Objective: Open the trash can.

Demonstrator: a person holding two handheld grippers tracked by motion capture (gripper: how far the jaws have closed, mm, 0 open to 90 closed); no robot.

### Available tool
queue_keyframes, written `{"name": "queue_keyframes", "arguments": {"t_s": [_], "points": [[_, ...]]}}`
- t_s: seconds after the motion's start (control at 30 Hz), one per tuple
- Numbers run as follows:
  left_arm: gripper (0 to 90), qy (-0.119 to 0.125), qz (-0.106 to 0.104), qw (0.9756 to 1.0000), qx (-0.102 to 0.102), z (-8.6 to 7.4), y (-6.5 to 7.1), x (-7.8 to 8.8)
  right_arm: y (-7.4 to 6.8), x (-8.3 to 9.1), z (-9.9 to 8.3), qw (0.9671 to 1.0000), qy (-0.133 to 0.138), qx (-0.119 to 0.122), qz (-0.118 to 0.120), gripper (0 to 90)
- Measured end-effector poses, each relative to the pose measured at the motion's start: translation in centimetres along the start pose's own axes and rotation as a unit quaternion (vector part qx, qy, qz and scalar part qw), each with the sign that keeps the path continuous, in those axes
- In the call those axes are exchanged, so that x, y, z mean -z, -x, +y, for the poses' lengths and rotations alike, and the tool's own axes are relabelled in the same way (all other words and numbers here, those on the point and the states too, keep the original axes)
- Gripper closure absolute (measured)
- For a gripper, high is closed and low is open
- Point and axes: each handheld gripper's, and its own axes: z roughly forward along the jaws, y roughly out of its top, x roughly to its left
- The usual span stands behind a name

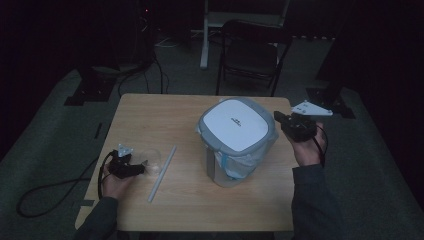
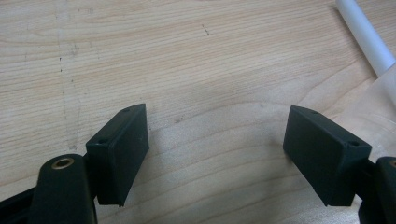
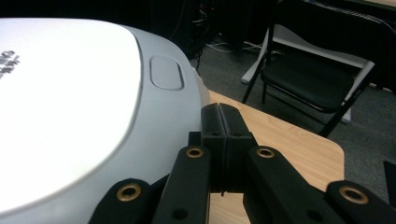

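Now right gripper (image 3: 222,116), jaws pressed together w/ nothing between, is hovering beside bin lid (image 3: 60,93); left gripper (image 2: 217,154) is resting wide apart on table (image 2: 187,56), near white tube (image 2: 366,39).

Your sleeves are dark grey; both tongs (image 1: 131,168) (image 1: 277,118) are black — flat rectangular pads, brass-ringed pivot screws, trailing black cables, pale three-cornered top plates.

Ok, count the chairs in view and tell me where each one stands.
1. A black folding chair stands on the floor beyond the table's far edge, behind the lidded bin; it also appears in the right gripper view. The dark surroundings may hide others.
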Motion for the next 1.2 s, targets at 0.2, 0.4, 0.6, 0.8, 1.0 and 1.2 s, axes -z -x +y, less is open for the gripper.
{"name": "queue_keyframes", "arguments": {"t_s": [0.2,0.4,0.6,0.8,1.0,1.2], "points": [[23.2,0.0,0.0,1.0,0.0,0.0,0.0,0.0,-0.2,-0.2,0.5,0.9999,0.01,-0.001,0.004,89.3],[23.2,0.0,0.0,1.0,0.0,0.0,0.0,0.0,-0.8,-0.9,1.2,0.9999,0.009,0.008,0.011,89.4],[23.2,0.0,0.0,1.0,0.0,0.0,0.0,0.0,-0.6,-1.7,1.7,0.9996,0.012,0.002,0.024,89.3],[23.2,0.0,0.0,1.0,0.0,0.0,0.0,0.0,-0.4,-2.4,1.8,0.9988,0.018,-0.009,0.045,89.4],[23.2,0.0,0.0,1.0,0.0,0.0,0.0,0.0,-0.2,-2.7,1.9,0.9985,0.018,-0.013,0.049,89.5],[23.2,0.0,0.0,1.0,0.0,0.0,0.0,0.0,-0.2,-2.9,2.0,0.9979,0.022,-0.015,0.059,89.7]]}}
